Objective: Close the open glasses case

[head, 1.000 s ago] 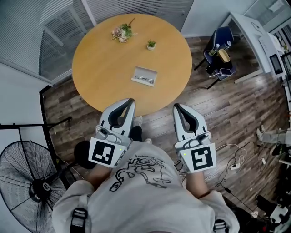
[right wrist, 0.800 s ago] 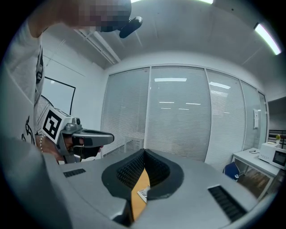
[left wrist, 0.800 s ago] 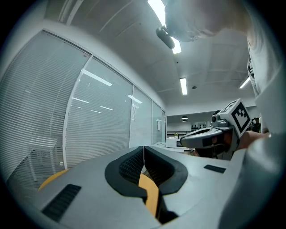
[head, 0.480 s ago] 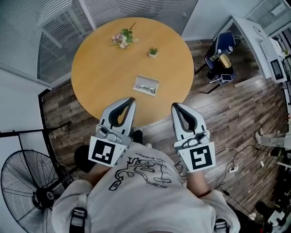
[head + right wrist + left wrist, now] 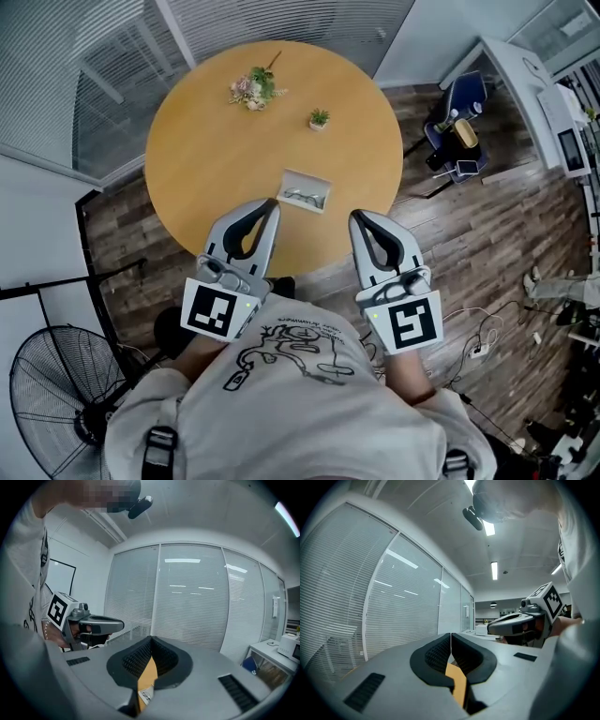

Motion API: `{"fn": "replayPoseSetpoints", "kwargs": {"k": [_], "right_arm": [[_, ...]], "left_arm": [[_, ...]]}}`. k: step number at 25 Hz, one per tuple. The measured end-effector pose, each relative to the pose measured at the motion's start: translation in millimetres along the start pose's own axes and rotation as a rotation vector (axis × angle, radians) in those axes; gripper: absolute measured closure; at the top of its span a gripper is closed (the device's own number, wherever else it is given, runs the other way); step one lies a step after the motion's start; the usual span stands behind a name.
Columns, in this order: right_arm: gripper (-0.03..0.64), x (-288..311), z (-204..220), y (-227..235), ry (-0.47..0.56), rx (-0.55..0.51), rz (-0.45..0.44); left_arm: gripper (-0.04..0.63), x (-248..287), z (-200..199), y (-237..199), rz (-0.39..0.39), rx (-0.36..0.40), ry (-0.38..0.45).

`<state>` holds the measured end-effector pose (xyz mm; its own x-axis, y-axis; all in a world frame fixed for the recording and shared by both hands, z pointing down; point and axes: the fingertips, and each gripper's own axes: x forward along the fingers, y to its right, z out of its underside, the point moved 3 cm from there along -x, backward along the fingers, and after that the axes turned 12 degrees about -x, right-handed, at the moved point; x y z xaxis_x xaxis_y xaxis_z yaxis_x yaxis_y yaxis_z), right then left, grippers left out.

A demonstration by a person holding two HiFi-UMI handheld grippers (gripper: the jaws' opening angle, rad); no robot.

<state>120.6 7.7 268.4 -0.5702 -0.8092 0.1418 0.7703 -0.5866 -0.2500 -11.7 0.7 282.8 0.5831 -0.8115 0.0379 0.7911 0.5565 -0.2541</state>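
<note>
An open white glasses case (image 5: 306, 190) with dark glasses inside lies on the round wooden table (image 5: 216, 159), near its front edge. My left gripper (image 5: 272, 204) hovers over the table's front edge, just left of the case, jaws shut with nothing in them. My right gripper (image 5: 354, 217) is held level to the right of the case, also shut and empty. In the right gripper view a sliver of the case (image 5: 144, 694) shows through the slot below the shut jaws. The left gripper view shows only shut jaws (image 5: 451, 634) and a strip of table.
A small potted plant (image 5: 320, 119) and a dried flower bunch (image 5: 251, 88) sit at the table's far side. A standing fan (image 5: 56, 394) is at the lower left. A blue chair (image 5: 453, 117) with items and a desk stand at the right; cables lie on the wooden floor.
Both grippers have come forward toward the table; the case now lies much closer to their tips. Both stay shut.
</note>
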Motion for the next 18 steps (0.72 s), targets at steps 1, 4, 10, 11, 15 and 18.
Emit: {"fn": "replayPoseSetpoints", "kwargs": {"k": [1, 4, 10, 11, 15, 18], "right_arm": [[0.609, 5.7, 0.1, 1.4, -0.001, -0.001, 0.001], [0.608, 20.6, 0.0, 5.5, -0.006, 0.000, 0.005], [0.609, 49.1, -0.4, 13.7, -0.019, 0.001, 0.013], [0.609, 54.6, -0.2, 14.9, -0.020, 0.001, 0.013], [0.608, 72.7, 2.3, 17.0, -0.028, 0.004, 0.018], [0.609, 83.1, 3.0, 16.7, -0.030, 0.002, 0.022]], "left_arm": [[0.571, 3.8, -0.8, -4.7, 0.002, -0.001, 0.000], [0.571, 13.4, -3.9, -17.2, 0.009, -0.002, 0.001], [0.571, 29.1, -7.8, -43.4, 0.010, -0.014, -0.011], [0.571, 32.5, -9.8, -47.7, 0.013, -0.014, -0.004], [0.571, 40.7, -10.0, -63.9, 0.018, -0.019, -0.007], [0.571, 43.3, -10.0, -73.5, 0.023, -0.021, -0.008]]}}
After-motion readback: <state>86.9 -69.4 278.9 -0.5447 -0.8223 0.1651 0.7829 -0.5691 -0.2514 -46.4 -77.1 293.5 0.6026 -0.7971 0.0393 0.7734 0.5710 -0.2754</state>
